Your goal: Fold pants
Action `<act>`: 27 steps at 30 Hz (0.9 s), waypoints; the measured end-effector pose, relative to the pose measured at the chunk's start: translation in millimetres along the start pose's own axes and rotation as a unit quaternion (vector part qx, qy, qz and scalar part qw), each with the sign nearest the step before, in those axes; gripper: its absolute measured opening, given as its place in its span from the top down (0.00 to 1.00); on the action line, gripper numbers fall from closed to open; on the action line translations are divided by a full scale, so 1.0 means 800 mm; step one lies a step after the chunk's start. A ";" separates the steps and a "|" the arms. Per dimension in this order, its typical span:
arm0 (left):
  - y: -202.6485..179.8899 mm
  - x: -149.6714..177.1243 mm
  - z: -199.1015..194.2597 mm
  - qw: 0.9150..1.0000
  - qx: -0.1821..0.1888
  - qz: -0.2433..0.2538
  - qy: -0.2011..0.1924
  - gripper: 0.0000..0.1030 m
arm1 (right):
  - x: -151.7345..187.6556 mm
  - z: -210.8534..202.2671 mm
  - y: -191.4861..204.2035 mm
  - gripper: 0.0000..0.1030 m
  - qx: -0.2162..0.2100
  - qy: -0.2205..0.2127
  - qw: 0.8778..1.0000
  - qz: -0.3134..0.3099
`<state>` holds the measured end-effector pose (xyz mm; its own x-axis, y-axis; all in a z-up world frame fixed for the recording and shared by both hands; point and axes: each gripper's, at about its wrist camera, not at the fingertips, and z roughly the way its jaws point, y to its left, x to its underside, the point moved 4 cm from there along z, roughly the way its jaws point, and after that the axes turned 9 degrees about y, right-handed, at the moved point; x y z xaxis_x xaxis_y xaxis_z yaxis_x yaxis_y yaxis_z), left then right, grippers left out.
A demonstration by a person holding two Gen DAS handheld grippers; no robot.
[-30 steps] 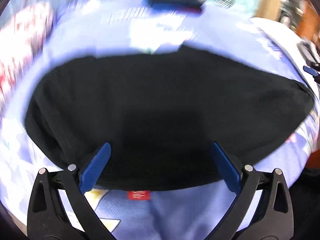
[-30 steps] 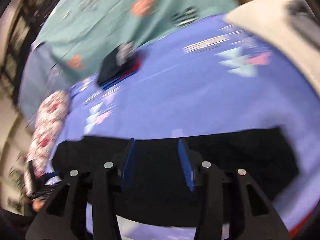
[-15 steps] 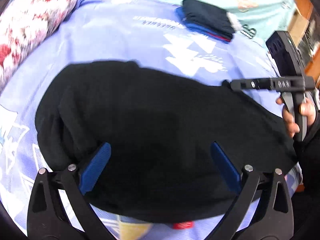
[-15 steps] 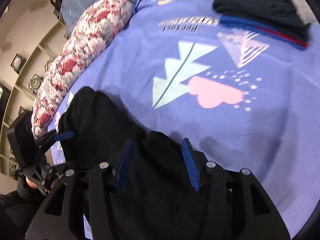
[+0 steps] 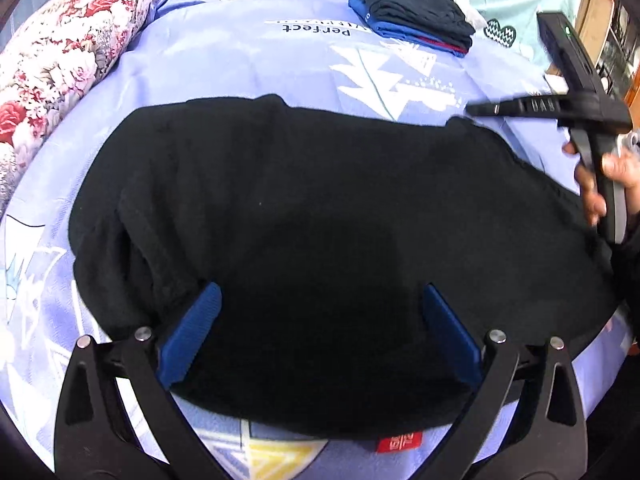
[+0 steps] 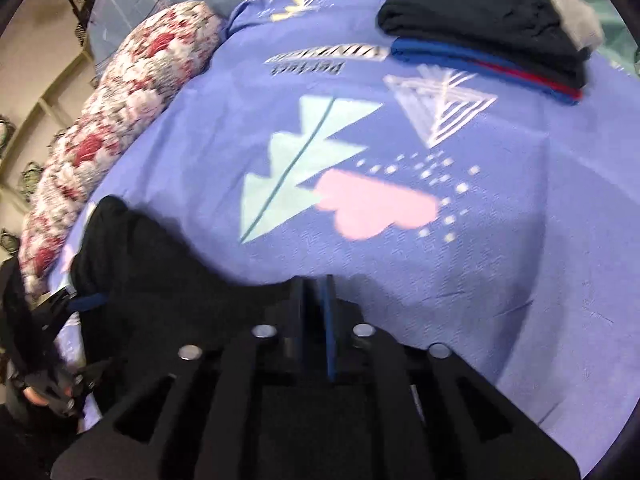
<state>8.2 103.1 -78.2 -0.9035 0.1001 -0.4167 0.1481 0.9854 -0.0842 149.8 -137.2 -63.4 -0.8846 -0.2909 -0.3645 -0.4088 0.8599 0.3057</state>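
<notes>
The black pants [image 5: 320, 216] lie folded on the blue patterned bedsheet [image 5: 248, 64], with a red label [image 5: 399, 440] at the near edge. My left gripper [image 5: 318, 304] is open, its blue pads [image 5: 192, 332] spread just above the near part of the pants. My right gripper [image 6: 314, 284] is shut on the far right corner of the pants [image 6: 160, 272]. It also shows in the left wrist view [image 5: 480, 110], held by a hand at the right.
A stack of folded dark clothes [image 5: 416, 12] lies at the far side of the bed, also in the right wrist view [image 6: 492, 20]. A floral bolster pillow [image 5: 60, 56] lies along the left side. The bed's near edge is at the right.
My right gripper has closed on the pants' far corner. The left gripper has stayed open over the pants, and its view has steadied.
</notes>
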 end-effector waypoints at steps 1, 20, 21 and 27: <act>0.000 0.002 -0.005 1.000 -0.002 -0.002 -0.003 0.02 | -0.001 -0.008 -0.008 0.81 0.031 -0.017 0.999 0.013; -0.028 0.021 -0.056 0.999 0.020 0.008 -0.033 0.02 | 0.234 -0.216 -0.109 0.39 0.081 -0.145 0.966 0.196; -0.031 0.016 -0.059 0.999 0.026 0.005 -0.042 0.02 | 0.254 -0.237 -0.133 0.39 0.111 -0.152 0.958 0.217; -0.055 -0.009 -0.041 0.999 0.029 0.000 -0.030 0.02 | 0.375 -0.320 -0.294 0.39 0.247 -0.083 0.911 0.320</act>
<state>-5.3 63.6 -41.8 -0.8777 0.0899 -0.4707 0.1732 0.9754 -0.1366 -77.0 -534.0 -19.6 -0.8426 0.3693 -0.3920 0.3670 0.9264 0.0840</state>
